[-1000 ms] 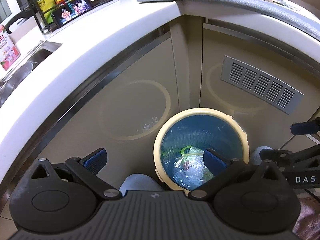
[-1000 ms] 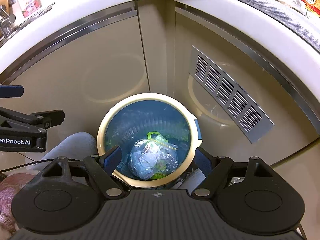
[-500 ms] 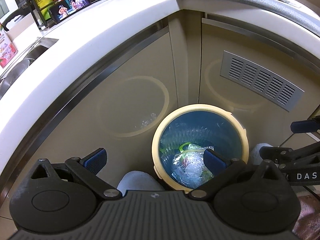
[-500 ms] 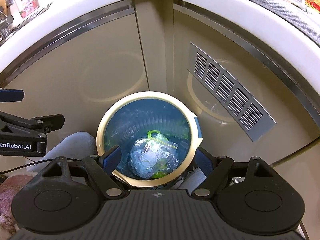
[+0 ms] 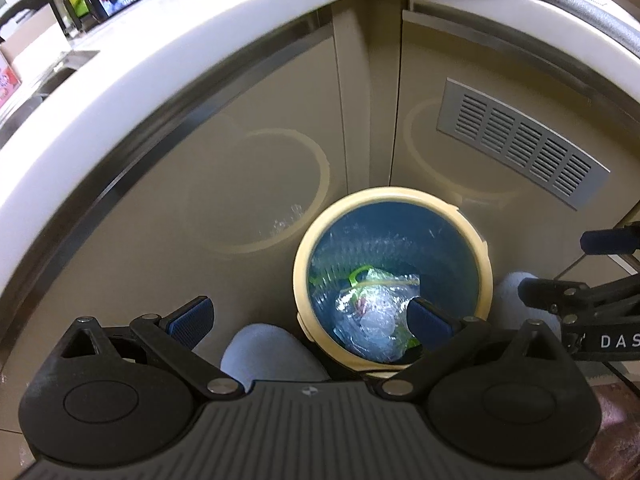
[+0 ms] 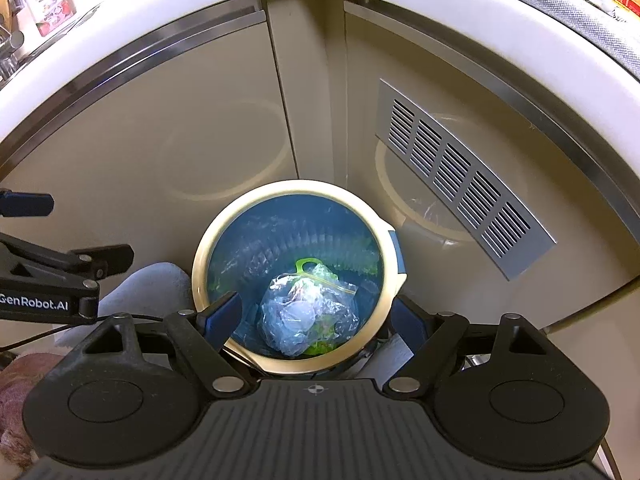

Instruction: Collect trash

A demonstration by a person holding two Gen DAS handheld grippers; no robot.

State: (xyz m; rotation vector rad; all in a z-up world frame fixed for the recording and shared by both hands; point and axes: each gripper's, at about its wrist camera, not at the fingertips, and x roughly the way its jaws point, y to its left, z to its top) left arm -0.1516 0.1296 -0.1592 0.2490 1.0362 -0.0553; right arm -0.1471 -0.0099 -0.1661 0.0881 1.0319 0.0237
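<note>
A round trash bin with a cream rim (image 5: 486, 276) (image 6: 208, 248) and a blue liner stands on the floor in the corner of the kitchen cabinets. A crumpled clear plastic bag of trash (image 5: 372, 320) (image 6: 308, 312) lies inside it, next to a green ring-shaped piece (image 6: 306, 266). My left gripper (image 5: 310, 320) is open and empty, held above the bin's left side. My right gripper (image 6: 316, 316) is open and empty, straddling the bin's near rim from above. Each gripper shows at the edge of the other's view.
Beige cabinet doors (image 5: 248, 184) meet in a corner behind the bin. A grey vent grille (image 6: 460, 184) sits on the right door. A white countertop (image 5: 160, 52) curves overhead with bottles and a phone. The person's grey-socked feet (image 5: 264, 348) stand beside the bin.
Both grippers have shifted slightly, so the bin sits a little further right and lower in the views. The jaws stay open and the bag stays in the bin.
</note>
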